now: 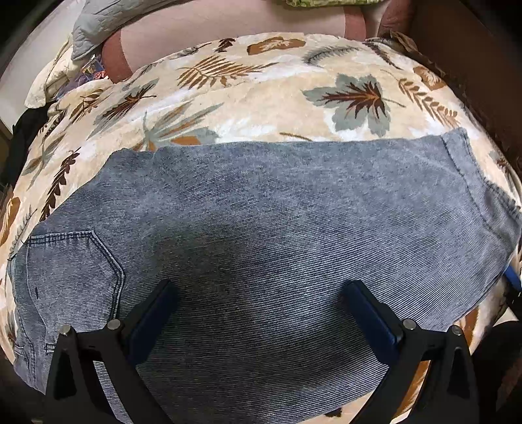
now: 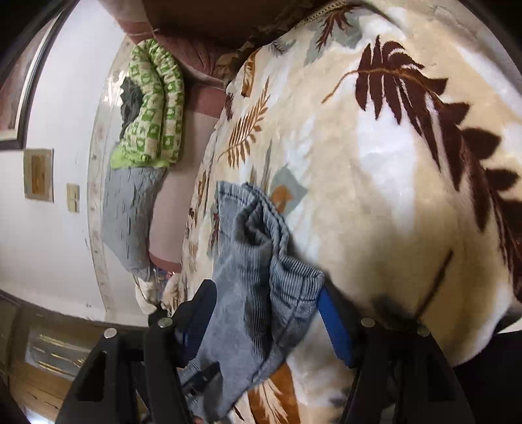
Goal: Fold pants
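Across the middle and lower part of the left wrist view, the pants (image 1: 267, 228) are seen spread flat as a wide blue-grey denim band on the bed, over a cream blanket (image 1: 261, 98) printed with brown and grey leaves. A stitched back pocket (image 1: 71, 270) is seen at lower left of that frame; a hem seam is visible at the right end, near the upper right of the denim. The left tool (image 1: 261, 293) is held above the fabric at the bottom of the frame, its two fingers set wide apart, nothing gripped; whether the tips touch the cloth cannot be told.

At lower centre of the right wrist view, a bunched end of the pants (image 2: 261, 270) is seen, folds stacked and a hem edge turned up. This bunch lies between the fingers of the right tool (image 2: 264, 303), black finger at left, blue-padded finger at right. The jaws are set fairly wide; the cloth fills the gap and the blue pad is touching the hem, but a firm pinch cannot be confirmed. The blanket (image 2: 391, 163) fills the right side of that frame.

Beyond the blanket, a grey quilted pillow (image 2: 130, 218) and a green patterned quilt (image 2: 150, 107) are seen at left, against a white wall. The grey pillow (image 1: 98, 22) is also seen at upper left of the left wrist view.
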Demonstrator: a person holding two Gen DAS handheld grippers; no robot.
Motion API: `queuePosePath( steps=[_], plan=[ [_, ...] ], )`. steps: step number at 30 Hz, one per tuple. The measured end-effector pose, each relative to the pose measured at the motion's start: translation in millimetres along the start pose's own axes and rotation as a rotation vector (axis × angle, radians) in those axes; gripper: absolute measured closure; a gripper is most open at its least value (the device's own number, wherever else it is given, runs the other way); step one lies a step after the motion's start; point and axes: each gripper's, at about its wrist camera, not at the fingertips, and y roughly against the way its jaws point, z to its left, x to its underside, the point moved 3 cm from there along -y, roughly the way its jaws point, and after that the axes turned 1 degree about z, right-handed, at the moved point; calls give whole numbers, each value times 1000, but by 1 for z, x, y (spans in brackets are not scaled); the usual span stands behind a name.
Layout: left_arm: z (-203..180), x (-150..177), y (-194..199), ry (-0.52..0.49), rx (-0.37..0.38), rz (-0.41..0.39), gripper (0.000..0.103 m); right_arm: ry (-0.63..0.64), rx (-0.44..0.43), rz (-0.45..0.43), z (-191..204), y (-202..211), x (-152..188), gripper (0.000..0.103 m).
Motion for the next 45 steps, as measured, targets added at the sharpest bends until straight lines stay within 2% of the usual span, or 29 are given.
queuePosePath(
  steps=[6, 13, 16, 17, 18, 20, 25, 30, 37, 42, 45],
  plan=[
    [3, -1, 1, 29, 0, -21, 0, 25, 50, 18, 2, -4, 25, 36],
    [0, 5, -6, 19, -12, -22, 0, -8, 56, -44, 7, -18, -4, 36],
    [2, 5, -7, 21, -5, -23, 0, 33, 83, -60, 12, -22, -4, 38],
    [2, 4, -6, 21, -3, -30, 1, 55, 106, -67, 14, -22, -4, 47],
    [2, 3, -5, 19, -4, -37, 2, 75, 134, -71, 14, -23, -4, 68],
    [2, 3, -4, 12, -2, -46, 9, 59, 135, -63, 9, -26, -6, 78],
    [10, 8, 0, 48, 28, -57, 19, 110, 134, -66, 20, -21, -4, 85],
    [28, 12, 7, 116, 68, -53, 19, 277, 136, -79, 69, -14, 7, 85],
    [65, 25, 15, 208, 87, -49, 19, 505, 146, 9, 140, -39, 48, 85],
    [112, 38, 31, 309, 82, -80, 19, 654, 158, 102, 175, -72, 102, 85],
    [140, 46, 44, 344, 45, -112, 19, 740, 159, 190, 186, -95, 144, 85]
  ],
)
